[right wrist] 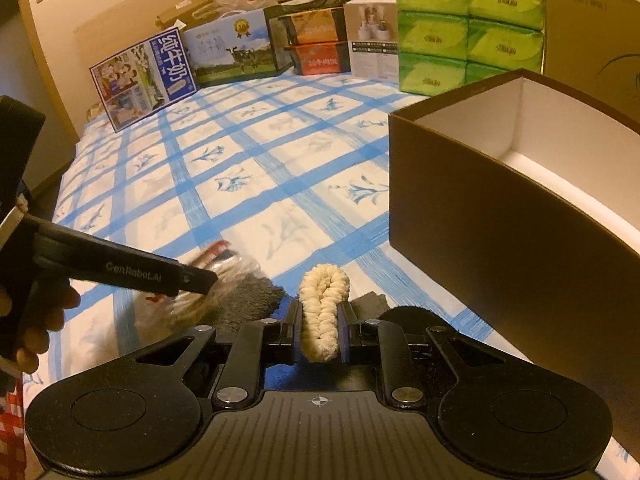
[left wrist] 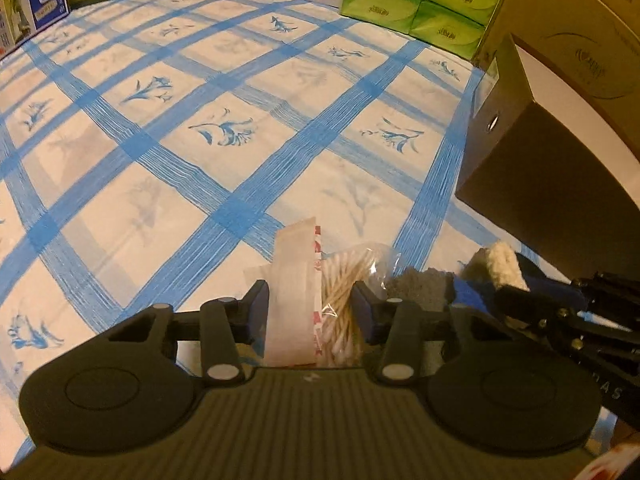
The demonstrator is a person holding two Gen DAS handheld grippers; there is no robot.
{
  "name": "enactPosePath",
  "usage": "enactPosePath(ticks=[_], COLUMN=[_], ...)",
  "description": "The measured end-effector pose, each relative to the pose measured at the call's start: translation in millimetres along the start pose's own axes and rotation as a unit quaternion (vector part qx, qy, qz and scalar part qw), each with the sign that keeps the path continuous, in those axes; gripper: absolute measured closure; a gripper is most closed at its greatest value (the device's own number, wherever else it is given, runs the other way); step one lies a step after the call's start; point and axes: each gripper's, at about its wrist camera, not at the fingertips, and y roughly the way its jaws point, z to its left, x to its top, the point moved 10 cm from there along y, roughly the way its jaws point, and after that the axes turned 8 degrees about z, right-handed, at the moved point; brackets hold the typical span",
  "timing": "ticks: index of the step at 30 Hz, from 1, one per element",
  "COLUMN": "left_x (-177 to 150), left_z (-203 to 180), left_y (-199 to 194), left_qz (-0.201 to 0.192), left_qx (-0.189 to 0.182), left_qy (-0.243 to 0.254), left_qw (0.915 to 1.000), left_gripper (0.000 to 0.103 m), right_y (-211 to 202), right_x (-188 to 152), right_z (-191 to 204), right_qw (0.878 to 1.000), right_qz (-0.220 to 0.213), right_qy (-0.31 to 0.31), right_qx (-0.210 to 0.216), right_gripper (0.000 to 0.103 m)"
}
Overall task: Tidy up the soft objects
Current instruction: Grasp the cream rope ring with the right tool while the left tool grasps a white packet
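In the left wrist view my left gripper point(left wrist: 311, 304) is shut on a clear bag of cotton swabs point(left wrist: 344, 280) with a white and red label, which fills the gap between both pads. The right wrist view shows that bag point(right wrist: 224, 272) blurred, just above a grey cloth point(right wrist: 248, 296) on the blue checked bedspread point(right wrist: 240, 152). My right gripper point(right wrist: 320, 320) is shut on a cream fuzzy loop point(right wrist: 322, 292) that sticks up past the fingertips. An open brown box point(right wrist: 480, 220) with a white inside stands just right of it. Beside the cloth point(left wrist: 416, 284) lies something blue point(left wrist: 472, 296).
Green tissue packs point(right wrist: 468, 28), printed cartons point(right wrist: 228, 52) and a milk box point(right wrist: 140, 76) line the far edge of the bed. A tall cardboard box point(right wrist: 592, 32) stands behind the brown box. A person's hand point(right wrist: 40, 320) holds the left gripper at the left edge.
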Motion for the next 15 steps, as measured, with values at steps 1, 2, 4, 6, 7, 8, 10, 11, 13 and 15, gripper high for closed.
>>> enactPosePath(ticks=[1, 2, 4, 6, 7, 8, 10, 11, 13, 15], left_x=[0.2, 0.3, 0.4, 0.5, -0.1, -0.7, -4.1, -6.2, -12.7, -21.3], left_z=[0.3, 0.1, -0.4, -0.3, -0.1, 0.1, 0.2, 0.8, 3.2, 7.0], left_y=[0.0, -0.3, -2.0, -4.9, -6.9, -8.8, -13.9, -17.5, -26.8, -37.4], left_qz=[0.000, 0.000, 0.000, -0.003, -0.005, -0.007, -0.009, -0.012, -0.018, -0.024], left_qx=[-0.005, -0.010, -0.020, -0.015, -0.012, -0.009, -0.007, -0.005, 0.002, 0.010], left_qy=[0.000, -0.002, -0.007, -0.005, -0.004, -0.004, -0.003, -0.003, -0.004, -0.007], left_qw=[1.0000, 0.9999, 0.9998, 0.9999, 0.9999, 0.9999, 0.9999, 0.9999, 0.9998, 0.9996], left_gripper=[0.066, 0.071, 0.076, 0.078, 0.079, 0.080, 0.082, 0.082, 0.082, 0.082], right_y=[0.5, 1.0, 1.4, 0.7, -0.2, -1.8, -5.0, -7.3, -11.8, -17.6], right_x=[-1.0, -1.6, -3.3, -4.2, -4.2, -4.5, -4.3, -4.3, -4.3, -5.6], right_z=[-1.2, -2.0, -3.6, -4.5, -4.2, -4.0, -4.2, -4.7, -5.1, -5.2], right_qw=[1.000, 1.000, 1.000, 1.000, 1.000, 1.000, 1.000, 1.000, 1.000, 1.000], right_qz=[0.001, 0.002, 0.003, 0.003, 0.002, 0.001, -0.001, -0.003, -0.006, -0.008], right_qy=[0.002, 0.003, 0.005, 0.007, 0.007, 0.006, 0.006, 0.007, 0.007, 0.008], right_qx=[0.000, -0.001, -0.002, -0.001, -0.001, -0.002, -0.002, -0.002, -0.001, 0.000], right_gripper=[0.085, 0.085, 0.085, 0.085, 0.085, 0.085, 0.085, 0.085, 0.085, 0.085])
